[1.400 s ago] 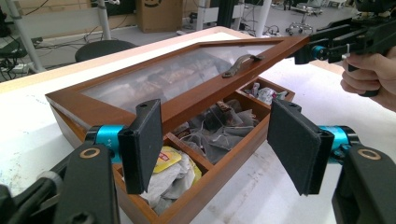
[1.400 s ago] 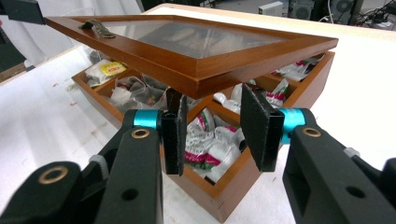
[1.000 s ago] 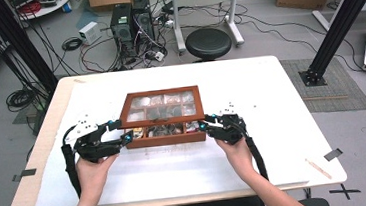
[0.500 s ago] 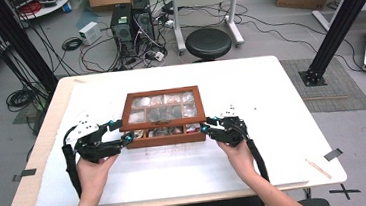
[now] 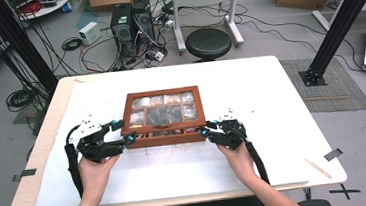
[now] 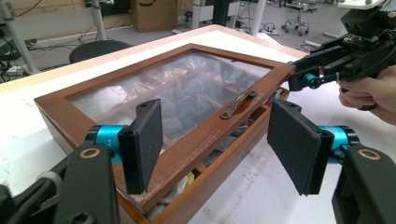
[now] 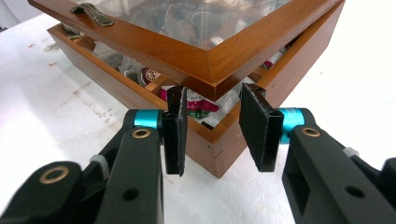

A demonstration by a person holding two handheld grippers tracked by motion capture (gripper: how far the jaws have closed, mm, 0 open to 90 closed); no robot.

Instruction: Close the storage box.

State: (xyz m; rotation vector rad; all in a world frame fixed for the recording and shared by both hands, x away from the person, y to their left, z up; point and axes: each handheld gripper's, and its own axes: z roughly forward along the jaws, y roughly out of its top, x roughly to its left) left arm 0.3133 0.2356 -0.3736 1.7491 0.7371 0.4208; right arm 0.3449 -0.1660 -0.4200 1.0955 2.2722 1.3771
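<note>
Has tipped the lid (image 5: 163,107) up at its front edge since a second ago, off the wooden box (image 5: 166,137) mid-bench, baring the packets (image 7: 198,105) inside. Pinches the lid's front right corner with the right gripper (image 5: 207,130), fingers (image 7: 173,135) nearly closed. Holds the left gripper (image 5: 124,129) astride the front left corner, fingers (image 6: 144,140) wide and gripping nothing; looks like opening well begun, with the swing back yet to do.
</note>
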